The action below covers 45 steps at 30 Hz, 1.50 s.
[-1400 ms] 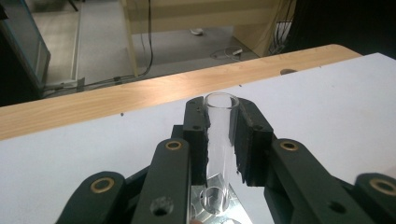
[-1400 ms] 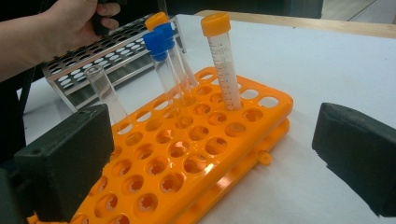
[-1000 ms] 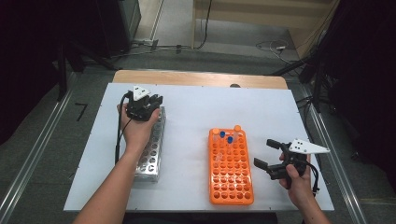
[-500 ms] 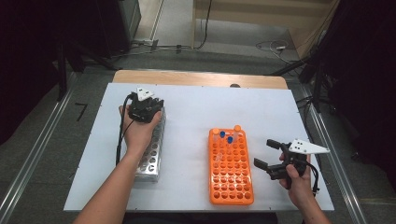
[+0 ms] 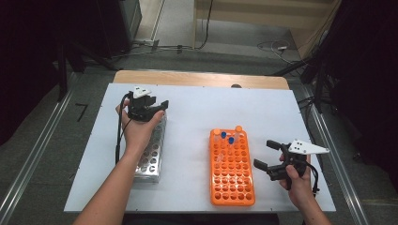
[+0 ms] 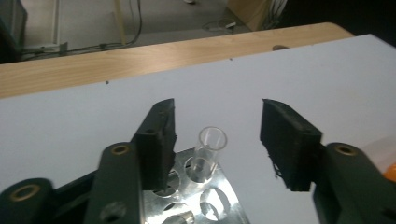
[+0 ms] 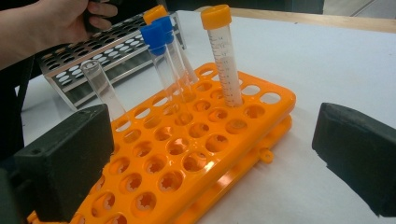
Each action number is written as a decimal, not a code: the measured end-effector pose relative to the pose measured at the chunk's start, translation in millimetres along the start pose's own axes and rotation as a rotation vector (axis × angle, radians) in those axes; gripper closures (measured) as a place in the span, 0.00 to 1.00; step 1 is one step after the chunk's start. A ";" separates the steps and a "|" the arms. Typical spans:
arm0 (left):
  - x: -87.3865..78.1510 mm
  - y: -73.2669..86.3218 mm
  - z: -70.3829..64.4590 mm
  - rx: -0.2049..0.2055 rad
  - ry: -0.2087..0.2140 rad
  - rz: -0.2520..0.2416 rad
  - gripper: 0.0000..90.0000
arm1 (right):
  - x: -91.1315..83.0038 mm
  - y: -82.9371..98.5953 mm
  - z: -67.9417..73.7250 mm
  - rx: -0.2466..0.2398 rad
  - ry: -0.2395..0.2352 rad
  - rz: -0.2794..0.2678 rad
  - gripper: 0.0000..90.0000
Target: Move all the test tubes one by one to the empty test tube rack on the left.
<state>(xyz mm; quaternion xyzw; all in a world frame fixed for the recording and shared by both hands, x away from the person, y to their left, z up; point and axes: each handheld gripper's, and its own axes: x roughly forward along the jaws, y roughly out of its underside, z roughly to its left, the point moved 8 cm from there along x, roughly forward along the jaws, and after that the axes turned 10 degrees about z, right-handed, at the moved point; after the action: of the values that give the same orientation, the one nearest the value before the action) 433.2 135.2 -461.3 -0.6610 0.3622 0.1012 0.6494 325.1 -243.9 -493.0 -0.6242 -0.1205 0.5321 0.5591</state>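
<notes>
Clear glass tube [image 6: 211, 149] stands in the metal rack [image 5: 151, 154] at the far end, between the wide-open, empty left gripper [image 6: 217, 140], so lift straight off it, while the right gripper [image 5: 270, 157], also open and empty, waits beside the orange rack [image 5: 232, 183].

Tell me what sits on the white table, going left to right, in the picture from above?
Metal rack with the left claw above its far end → orange rack holding capped tubes → right claw, jaws apart.
</notes>
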 end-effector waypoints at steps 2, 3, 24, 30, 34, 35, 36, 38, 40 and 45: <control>-5.4 -1.2 -3.9 0.003 0.034 -0.013 0.37 | 0.1 -0.8 1.0 -0.003 -0.002 -0.001 0.00; -8.2 -1.7 -6.0 0.004 0.044 -0.022 0.32 | 0.2 -1.3 1.7 -0.006 -0.005 -0.001 0.00; -66.7 18.3 -56.6 0.077 0.252 -0.109 0.00 | 0.8 -9.0 14.8 -0.018 -0.031 -0.004 0.00; -80.8 29.5 -72.3 0.105 0.291 -0.129 0.00 | 2.3 -9.8 21.4 -0.025 -0.048 0.005 0.00; -88.8 37.4 -80.3 0.107 0.314 -0.148 0.00 | 3.7 -10.6 24.9 -0.032 -0.066 0.008 0.00; -89.7 39.9 -82.1 0.113 0.316 -0.145 0.00 | 4.2 -11.1 26.3 -0.031 -0.068 0.007 0.00; -90.4 42.3 -84.1 0.122 0.320 -0.142 0.00 | 4.8 -11.4 27.7 -0.033 -0.073 0.009 0.00; -92.1 46.7 -87.1 0.132 0.322 -0.140 0.00 | 6.4 -12.1 31.1 -0.037 -0.080 0.012 0.00; -94.9 50.6 -88.5 0.130 0.326 -0.146 0.00 | 9.3 -13.3 36.5 -0.050 -0.087 0.019 0.00; -101.0 60.7 -88.5 0.126 0.328 -0.164 0.00 | 13.7 -15.6 46.6 -0.064 -0.105 0.022 0.00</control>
<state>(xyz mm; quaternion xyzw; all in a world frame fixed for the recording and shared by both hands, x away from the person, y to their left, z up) 294.0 94.1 -435.9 -0.6538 0.4138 -0.0839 0.6278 300.3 -201.8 -478.5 -0.6142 -0.1596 0.5663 0.5260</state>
